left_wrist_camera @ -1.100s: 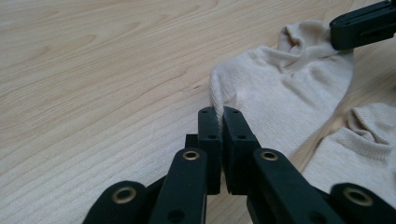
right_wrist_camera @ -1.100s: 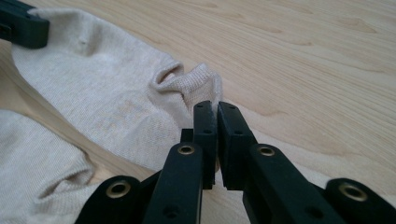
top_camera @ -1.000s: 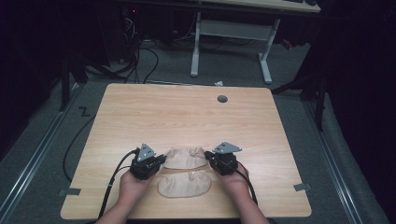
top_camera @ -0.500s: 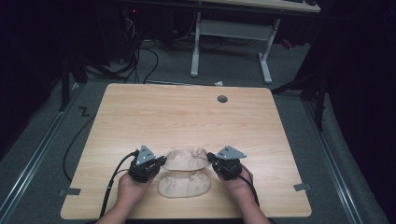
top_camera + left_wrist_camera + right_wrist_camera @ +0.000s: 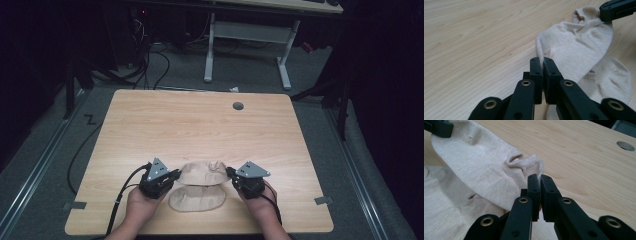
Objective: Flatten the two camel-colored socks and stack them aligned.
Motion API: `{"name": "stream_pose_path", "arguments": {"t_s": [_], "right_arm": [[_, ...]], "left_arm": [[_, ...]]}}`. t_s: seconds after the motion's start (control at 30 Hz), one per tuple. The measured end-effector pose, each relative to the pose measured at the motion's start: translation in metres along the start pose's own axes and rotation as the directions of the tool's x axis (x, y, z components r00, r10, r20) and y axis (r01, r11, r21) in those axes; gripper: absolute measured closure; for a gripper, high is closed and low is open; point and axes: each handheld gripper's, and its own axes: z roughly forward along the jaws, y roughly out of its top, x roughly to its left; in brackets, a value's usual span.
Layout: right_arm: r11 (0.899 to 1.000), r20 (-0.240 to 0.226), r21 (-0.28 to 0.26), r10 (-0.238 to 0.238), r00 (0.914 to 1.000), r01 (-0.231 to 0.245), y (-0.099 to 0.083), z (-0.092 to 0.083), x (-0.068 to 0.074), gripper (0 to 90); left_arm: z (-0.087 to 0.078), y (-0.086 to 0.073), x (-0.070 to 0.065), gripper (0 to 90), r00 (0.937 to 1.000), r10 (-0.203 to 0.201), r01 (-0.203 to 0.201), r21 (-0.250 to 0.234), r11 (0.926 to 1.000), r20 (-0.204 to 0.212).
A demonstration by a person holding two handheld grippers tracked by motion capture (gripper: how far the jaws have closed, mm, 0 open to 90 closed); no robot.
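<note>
- We hold the upper sock (image 5: 202,173) stretched between our two grippers near the near edge of the wooden table (image 5: 200,125); it sits just beyond the lower sock (image 5: 196,199), overlapping its far edge.
- Our left gripper (image 5: 541,62) is clamped on the upper sock's left end, its jaws pressed together with fabric pinched between them.
- Our right gripper (image 5: 537,179) is likewise clamped on the ribbed cuff at the right end.
- Compared with a second ago, both hands have drawn slightly toward us, and the held sock now sits closer over the lower one; half a second ago it looked more bowed and lifted.
- We judge that the pair is being stacked: the upper sock is nearly lined up, though it is still offset toward the far side.
- The lower sock lies flat and untouched between our hands (image 5: 139,204).
</note>
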Motion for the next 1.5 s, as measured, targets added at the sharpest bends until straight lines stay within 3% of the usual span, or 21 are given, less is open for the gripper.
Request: {"name": "stream_pose_path", "arguments": {"t_s": [0.27, 0.53, 0.97, 1.2, 1.3, 1.5], "right_arm": [[1.0, -0.004, 0.003, -0.002, 1.0, 0.002, -0.003, -0.007, 0.002, 86.3], [1.0, -0.017, 0.001, -0.02, 0.9997, 0.02, -0.007, -0.016, 0.013, 86.3], [0.999, -0.053, 0.015, -0.03, 0.9981, 0.031, -0.013, -0.022, 0.025, 86.3], [0.997, -0.081, 0.045, -0.063, 0.9947, 0.067, -0.02, -0.022, 0.037, 86.3], [0.996, -0.094, 0.058, -0.063, 0.9936, 0.068, -0.021, -0.019, 0.038, 86.3], [0.993, -0.096, 0.086, -0.074, 0.9926, 0.082, -0.023, -0.015, 0.04, 86.2]], "left_arm": [[-0.009, 0.0, -0.004, 86.3, 0.9998, -0.018, 0.018, -0.015, 0.9997, 0.013], [-0.019, -0.002, -0.009, 86.3, 0.9996, -0.009, 0.009, -0.009, 0.9999, 0.026], [-0.034, -0.022, -0.018, 86.3, 0.9988, -0.032, 0.03, 0.053, 0.9981, 0.038], [-0.042, -0.03, -0.027, 86.1, 0.9987, -0.03, 0.026, 0.083, 0.9962, 0.041], [-0.04, -0.035, -0.025, 86.0, 0.9983, -0.04, 0.035, 0.112, 0.9931, 0.041], [-0.034, -0.04, -0.024, 84.3, 0.9994, -0.024, 0.02, 0.155, 0.9876, 0.024]]}}
